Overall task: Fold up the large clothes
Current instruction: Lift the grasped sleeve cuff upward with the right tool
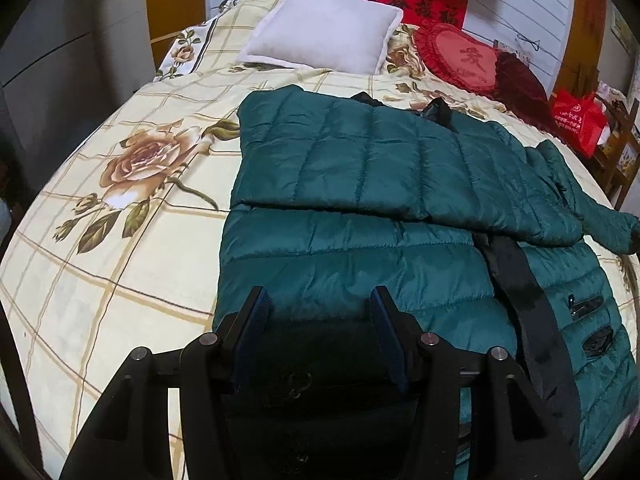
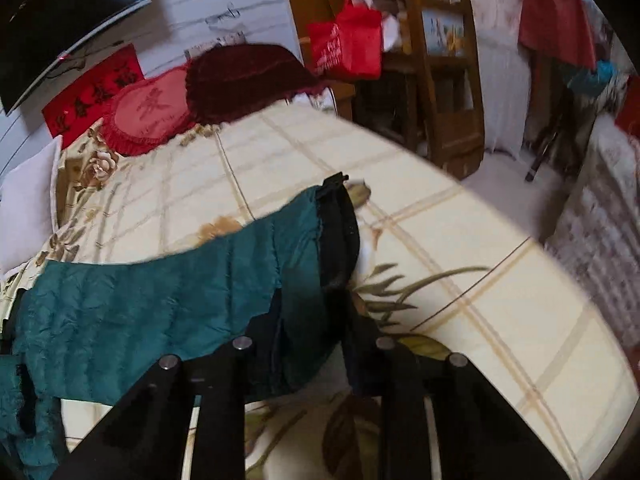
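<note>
right claw (image 2: 310, 320) tips hidden in blurred jacket sleeve (image 2: 180, 292), cuff dark

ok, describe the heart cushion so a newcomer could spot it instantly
On the floral-quilted bed, look to the head end by the wall. Right of the white pillow lies the heart cushion: bright red with a frilled edge, unlike the darker maroon cushion beside it.

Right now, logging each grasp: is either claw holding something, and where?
The right claw grips the green puffer jacket's sleeve near its black cuff; the left's hold cannot be told.
</note>
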`<state>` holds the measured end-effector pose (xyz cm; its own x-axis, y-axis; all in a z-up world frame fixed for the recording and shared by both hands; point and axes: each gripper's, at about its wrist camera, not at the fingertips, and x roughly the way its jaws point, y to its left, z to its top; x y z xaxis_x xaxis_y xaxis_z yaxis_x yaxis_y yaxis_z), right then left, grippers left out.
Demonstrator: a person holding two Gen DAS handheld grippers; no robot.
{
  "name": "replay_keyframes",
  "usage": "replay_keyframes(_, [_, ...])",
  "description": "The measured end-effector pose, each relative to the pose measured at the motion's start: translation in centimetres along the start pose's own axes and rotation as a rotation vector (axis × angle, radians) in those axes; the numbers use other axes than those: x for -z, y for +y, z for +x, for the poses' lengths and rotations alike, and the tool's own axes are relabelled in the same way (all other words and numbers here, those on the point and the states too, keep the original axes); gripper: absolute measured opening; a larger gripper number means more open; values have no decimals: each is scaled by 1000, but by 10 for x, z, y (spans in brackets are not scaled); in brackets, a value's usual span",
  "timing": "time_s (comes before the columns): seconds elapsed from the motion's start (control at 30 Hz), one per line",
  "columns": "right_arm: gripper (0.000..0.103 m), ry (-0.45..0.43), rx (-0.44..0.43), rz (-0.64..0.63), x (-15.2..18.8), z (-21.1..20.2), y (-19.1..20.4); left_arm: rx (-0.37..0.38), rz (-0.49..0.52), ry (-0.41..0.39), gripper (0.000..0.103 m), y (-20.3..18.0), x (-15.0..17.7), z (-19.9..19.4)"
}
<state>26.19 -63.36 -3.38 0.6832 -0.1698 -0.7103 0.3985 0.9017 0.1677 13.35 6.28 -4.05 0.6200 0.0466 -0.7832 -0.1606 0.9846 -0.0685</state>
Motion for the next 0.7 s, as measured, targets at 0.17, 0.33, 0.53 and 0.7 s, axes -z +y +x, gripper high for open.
replay_keyframes(0.17, [25,-63,-38,-28,-12,-57,24,-43,23,-13,35,3,3,-9])
replay_keyframes(0.33, [25,-107,-93,-64,-17,-102,60,-89,87,-13,35,3,12,-13])
replay_keyframes(0.53, [24,-115,-163,-126,-14,-139,112,-141,123,-7,35,10,19,-13])
replay_keyframes(0.7, [24,-106,-212,-171,-1,-156,152,-177,173,-3,35,9,23,-13])
